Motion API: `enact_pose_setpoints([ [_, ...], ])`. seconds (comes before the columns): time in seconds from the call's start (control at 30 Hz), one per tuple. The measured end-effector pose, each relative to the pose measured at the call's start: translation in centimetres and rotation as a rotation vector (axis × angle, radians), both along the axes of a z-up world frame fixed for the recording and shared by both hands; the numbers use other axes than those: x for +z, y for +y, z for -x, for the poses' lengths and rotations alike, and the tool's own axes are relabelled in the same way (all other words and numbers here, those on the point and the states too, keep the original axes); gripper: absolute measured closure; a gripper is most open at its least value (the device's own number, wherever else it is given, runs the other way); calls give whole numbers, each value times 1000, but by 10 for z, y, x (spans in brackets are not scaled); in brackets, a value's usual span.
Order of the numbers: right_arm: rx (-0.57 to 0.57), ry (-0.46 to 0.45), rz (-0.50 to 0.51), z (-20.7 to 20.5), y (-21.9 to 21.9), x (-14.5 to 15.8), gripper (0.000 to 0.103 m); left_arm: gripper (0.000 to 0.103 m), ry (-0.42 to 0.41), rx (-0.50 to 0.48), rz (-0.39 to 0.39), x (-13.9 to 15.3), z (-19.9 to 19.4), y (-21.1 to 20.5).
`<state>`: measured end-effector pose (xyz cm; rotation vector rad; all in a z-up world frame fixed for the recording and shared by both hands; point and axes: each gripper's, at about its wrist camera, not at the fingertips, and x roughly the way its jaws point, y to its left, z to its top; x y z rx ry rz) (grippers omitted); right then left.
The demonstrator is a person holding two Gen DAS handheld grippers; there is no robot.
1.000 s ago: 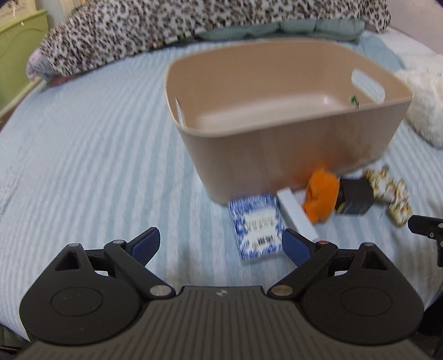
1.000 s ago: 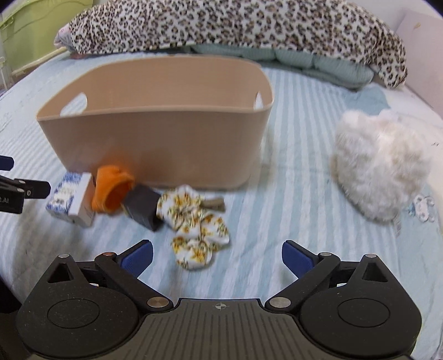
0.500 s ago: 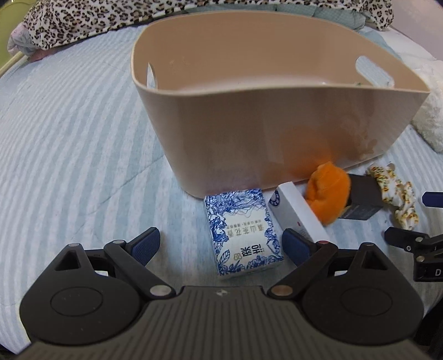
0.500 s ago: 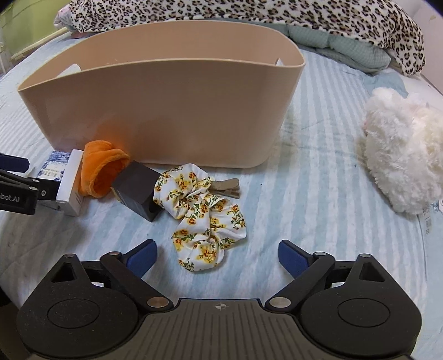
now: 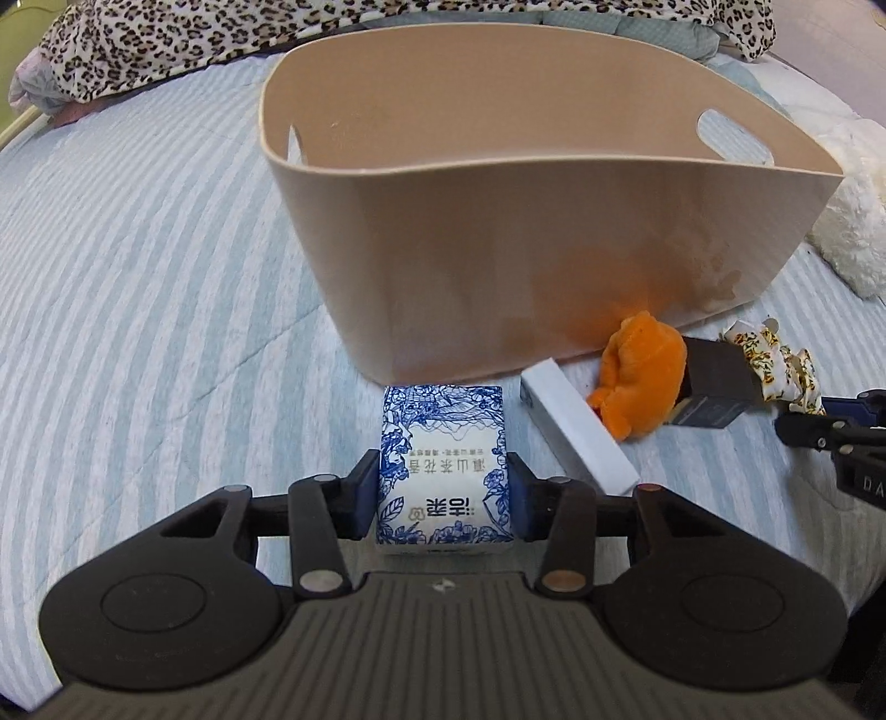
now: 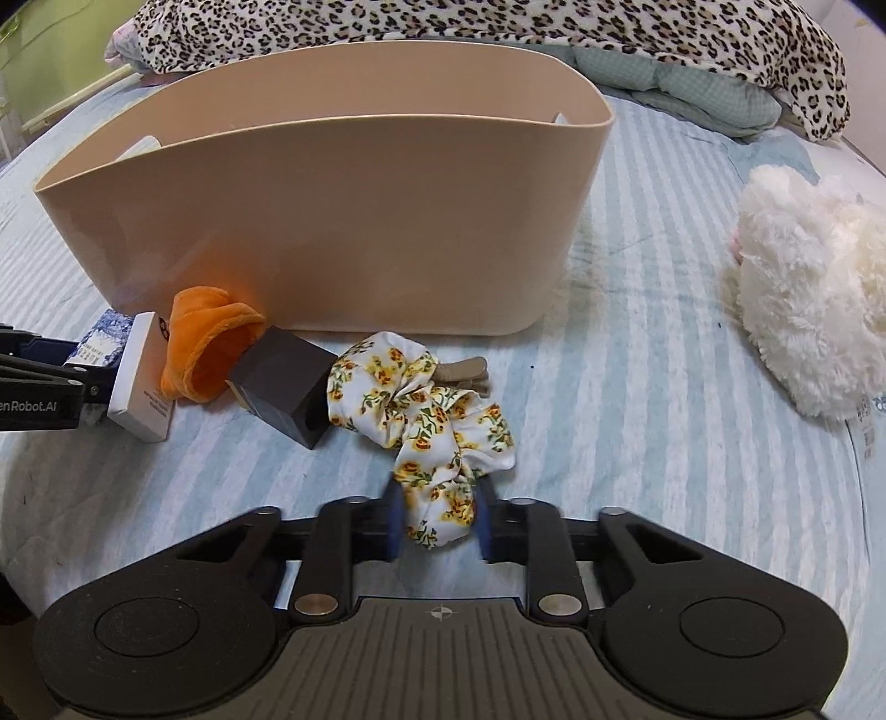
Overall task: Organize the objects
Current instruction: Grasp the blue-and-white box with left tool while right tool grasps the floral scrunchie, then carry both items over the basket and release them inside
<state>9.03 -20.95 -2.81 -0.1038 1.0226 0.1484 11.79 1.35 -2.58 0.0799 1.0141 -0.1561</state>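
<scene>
My left gripper (image 5: 443,495) is shut on the blue-and-white patterned box (image 5: 443,471), which lies on the striped bed in front of the beige bin (image 5: 526,232). My right gripper (image 6: 437,526) is shut on the near end of the yellow floral scrunchie (image 6: 426,410). Between them lie a white box (image 5: 576,437), an orange plush (image 5: 642,376) and a dark grey box (image 6: 279,382), all against the beige bin's (image 6: 332,221) near wall. A tan hair clip (image 6: 462,371) lies behind the scrunchie.
A fluffy white plush (image 6: 814,288) lies to the right on the bed. A leopard-print blanket (image 6: 498,27) runs along the back behind the bin. A green cabinet edge (image 6: 33,33) stands at the far left.
Both grippers moved forward and down and closed: the left onto the patterned box, the right onto the scrunchie. Both were open half a second ago.
</scene>
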Motion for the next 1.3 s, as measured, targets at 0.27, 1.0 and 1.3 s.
enact_pose_setpoints([
  [0.27, -16, -6, -19, 17, -5, 12, 91, 55, -18, -1, 9, 20, 19, 7],
  [1.0, -82, -142, -160, 52, -25, 78, 91, 55, -229, -31, 34, 96, 60, 2],
  [1.3, -96, -235, -180, 30, -31, 114, 91, 55, -301, -5, 31, 122, 40, 1],
])
